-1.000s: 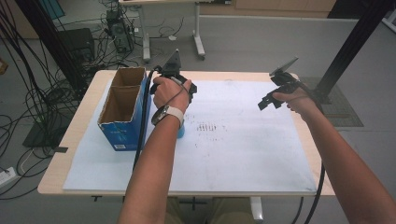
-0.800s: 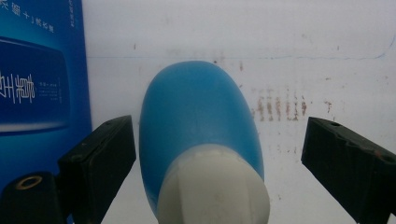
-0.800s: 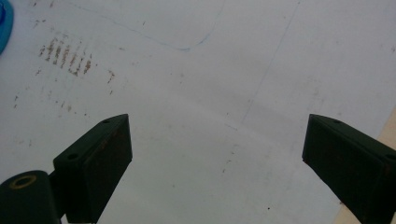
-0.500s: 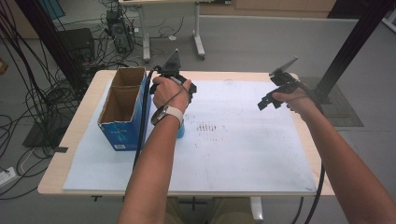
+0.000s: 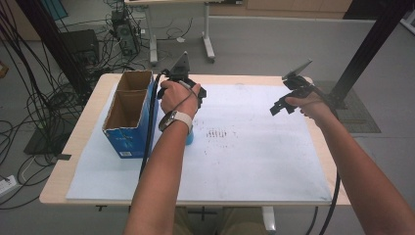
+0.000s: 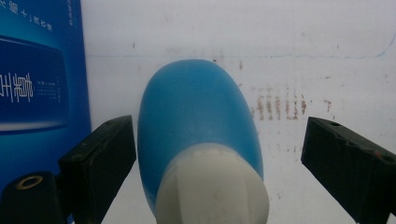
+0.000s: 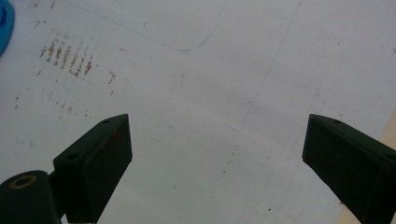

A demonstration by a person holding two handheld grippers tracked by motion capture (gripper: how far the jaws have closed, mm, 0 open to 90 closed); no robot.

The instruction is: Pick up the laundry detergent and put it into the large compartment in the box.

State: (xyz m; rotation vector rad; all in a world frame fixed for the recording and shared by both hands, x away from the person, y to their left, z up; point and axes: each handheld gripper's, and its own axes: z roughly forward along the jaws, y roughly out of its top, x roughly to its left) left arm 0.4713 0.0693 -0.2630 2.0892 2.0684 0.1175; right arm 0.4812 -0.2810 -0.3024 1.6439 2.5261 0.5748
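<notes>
My left gripper (image 6: pixel 212 154) hangs over a blue bottle (image 6: pixel 196 121) with a white cap (image 6: pixel 212 186), and its jaws stand wide open on either side of it. The left jaw sits close to the bottle's side, though I cannot tell whether it touches; the right jaw is well apart from it. The bottle lies between the jaws with its cap end toward the camera. Just beside it, on the left of the left gripper view, is the printed side of a blue cardboard box (image 6: pixel 39 84).

From the high view, my left hand (image 5: pixel 178 95) holds that gripper (image 5: pixel 192 128) next to the open-topped box (image 5: pixel 128 115), which stands on a white sheet (image 5: pixel 254 161) covering the worktop (image 5: pixel 80 142). The bottle (image 5: pixel 189 138) peeks out just under my wrist.

My right gripper (image 7: pixel 215 154) is also open, jaws spread wide with nothing between them, looking down on bare sheet marked with faint brown smudges (image 7: pixel 67 53). In the high view it (image 5: pixel 278 108) hovers at the far right part of the sheet, well apart from the bottle.
</notes>
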